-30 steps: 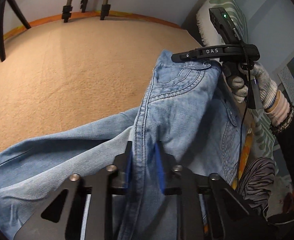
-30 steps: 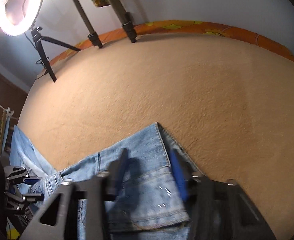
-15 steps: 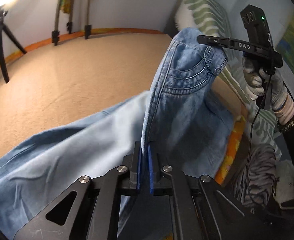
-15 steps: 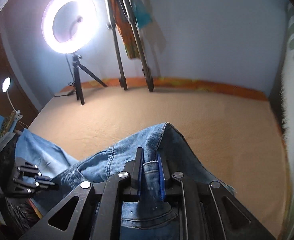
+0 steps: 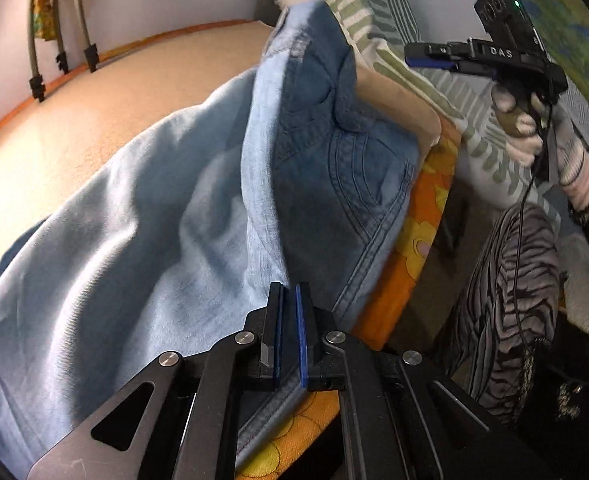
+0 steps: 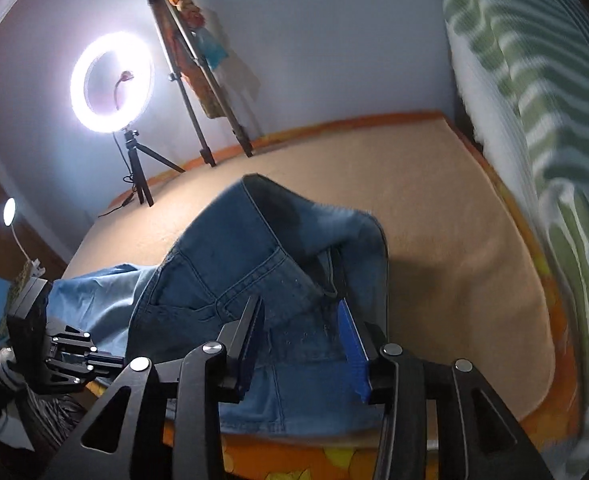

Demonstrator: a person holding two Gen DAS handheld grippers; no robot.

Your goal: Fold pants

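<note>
Left wrist view: your left gripper [image 5: 289,312] pinches the jeans [image 5: 166,208] edge between nearly closed fingers, while your right gripper [image 6: 300,332] gapes wide, holding nothing. With the jeans heaped on the bed [image 6: 434,200], the lengthwise fold looks under way; next, re-grip and flatten.

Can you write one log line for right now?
left gripper: shut on jeans edge | right gripper: open, holding nothing | jeans: bunched on bed

A home bedroom: a bed with a tan blanket [image 6: 434,208] over an orange floral sheet [image 5: 418,236], a green-striped pillow [image 6: 534,92] at right, a ring light [image 6: 112,82] against the far wall.
</note>
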